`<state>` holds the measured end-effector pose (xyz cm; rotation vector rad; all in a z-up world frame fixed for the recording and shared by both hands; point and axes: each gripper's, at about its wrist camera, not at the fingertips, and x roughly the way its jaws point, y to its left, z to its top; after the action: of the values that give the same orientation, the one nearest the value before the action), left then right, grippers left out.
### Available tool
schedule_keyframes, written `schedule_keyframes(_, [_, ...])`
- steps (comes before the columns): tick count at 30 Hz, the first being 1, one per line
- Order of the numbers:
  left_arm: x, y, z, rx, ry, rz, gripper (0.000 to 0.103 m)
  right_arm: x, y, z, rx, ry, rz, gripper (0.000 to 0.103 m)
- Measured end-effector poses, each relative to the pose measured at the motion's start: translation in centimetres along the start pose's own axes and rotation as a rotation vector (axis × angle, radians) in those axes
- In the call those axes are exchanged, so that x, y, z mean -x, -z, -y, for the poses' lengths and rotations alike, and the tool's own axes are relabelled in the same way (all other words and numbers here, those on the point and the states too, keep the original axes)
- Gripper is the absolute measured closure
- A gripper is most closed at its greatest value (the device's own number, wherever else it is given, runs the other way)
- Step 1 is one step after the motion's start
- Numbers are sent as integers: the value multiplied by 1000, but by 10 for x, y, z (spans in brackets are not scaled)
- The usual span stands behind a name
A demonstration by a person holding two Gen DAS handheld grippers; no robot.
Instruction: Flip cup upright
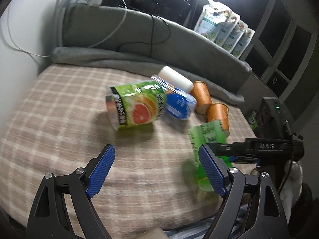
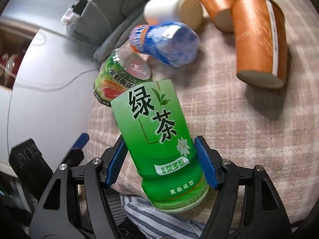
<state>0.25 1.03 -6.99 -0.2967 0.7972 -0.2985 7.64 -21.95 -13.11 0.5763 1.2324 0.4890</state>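
A green tea cup [image 2: 159, 139] with a green label sits between the blue pads of my right gripper [image 2: 162, 162], which is shut on it; the cup is tilted, its closed end toward the camera. The same cup [image 1: 207, 139] shows in the left wrist view at right, held by the right gripper [image 1: 229, 151]. My left gripper [image 1: 157, 169] is open and empty above the checked blanket [image 1: 59, 119]. A grapefruit-label cup [image 1: 137, 105] lies on its side ahead of it.
A blue-label cup [image 1: 179, 103], a white cup [image 1: 175, 77] and two orange paper cups [image 1: 201, 95] [image 1: 219, 115] lie on their sides beyond. A grey cushion [image 1: 139, 39] with cables lines the back. Pouches [image 1: 223, 29] stand at back right.
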Motion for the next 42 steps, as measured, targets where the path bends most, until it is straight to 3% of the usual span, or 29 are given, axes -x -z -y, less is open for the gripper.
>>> schedule_keyframes(3, [-5, 0, 7, -16, 15, -20, 18, 3, -1, 9, -28, 2, 12, 32])
schedule_keyframes(12, [-20, -4, 18, -16, 47, -80, 18, 9, -4, -8, 78, 42, 41, 25])
schedule_keyframes(20, [-45, -6, 14, 63, 109, -197, 18, 63, 22, -19, 269, 232, 235, 25])
schedule_keyframes(28, [-73, -19, 25, 154, 203, -277, 18, 104, 44, 19, 178, 270, 335, 25])
schedule_keyframes(35, [-103, -22, 26, 218, 204, -337, 21, 117, 49, 39, 128, 268, 370, 25])
schedule_keyframes(42, [-117, -20, 30, 205, 214, -382, 26, 112, 49, 44, 114, 260, 372, 25])
